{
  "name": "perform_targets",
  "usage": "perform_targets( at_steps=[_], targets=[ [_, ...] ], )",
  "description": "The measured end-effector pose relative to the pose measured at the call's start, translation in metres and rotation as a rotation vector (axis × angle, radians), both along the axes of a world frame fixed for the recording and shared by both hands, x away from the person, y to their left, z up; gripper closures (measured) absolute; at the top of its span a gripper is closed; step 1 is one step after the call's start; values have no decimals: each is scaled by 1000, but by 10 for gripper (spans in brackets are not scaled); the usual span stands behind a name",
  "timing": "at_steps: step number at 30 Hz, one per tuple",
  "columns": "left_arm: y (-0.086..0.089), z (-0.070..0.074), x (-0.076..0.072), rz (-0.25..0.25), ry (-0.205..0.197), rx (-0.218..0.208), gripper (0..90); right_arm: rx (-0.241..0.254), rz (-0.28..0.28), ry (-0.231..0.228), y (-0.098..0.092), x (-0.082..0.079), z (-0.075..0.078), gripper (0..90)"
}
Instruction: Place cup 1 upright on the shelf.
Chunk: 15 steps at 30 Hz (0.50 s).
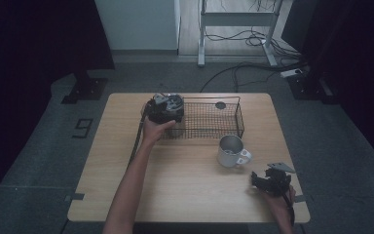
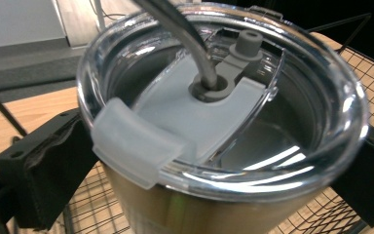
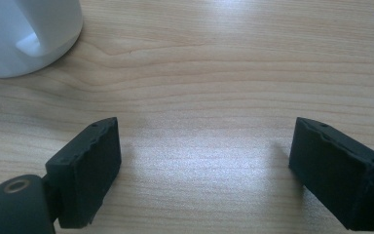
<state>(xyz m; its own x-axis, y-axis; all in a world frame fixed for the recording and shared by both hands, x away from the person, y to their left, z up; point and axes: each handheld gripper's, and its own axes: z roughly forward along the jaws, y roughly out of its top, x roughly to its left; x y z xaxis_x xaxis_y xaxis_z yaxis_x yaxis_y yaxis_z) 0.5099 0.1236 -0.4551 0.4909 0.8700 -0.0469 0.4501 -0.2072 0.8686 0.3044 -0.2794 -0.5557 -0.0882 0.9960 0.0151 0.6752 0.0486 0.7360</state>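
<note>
- Your left gripper (image 1: 164,108) sits at the left end of the wire basket (image 1: 233,105), with the steel tumbler (image 2: 214,204) between its jaws; they stand at their widest and I judge the pads are no longer pressing
- The tumbler stands in the basket, its clear lid (image 2: 316,92) on and a metal straw (image 2: 195,44) through it: expect a stiff, smooth, fairly weighty body, so grip the wall below the lid, never the straw
- The white mug (image 1: 231,151) stands on the table (image 1: 175,190) just in front of the basket
- Your right gripper (image 1: 271,181) rests near the table's right front, jaws wide apart and empty
</note>
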Motion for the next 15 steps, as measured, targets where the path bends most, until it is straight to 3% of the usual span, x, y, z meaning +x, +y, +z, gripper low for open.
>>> perform_targets(
  at_steps=[15],
  targets=[
    [21,12,-19,1,-46,-51,0,-1,2,0,0,0,0,119]
  ],
)
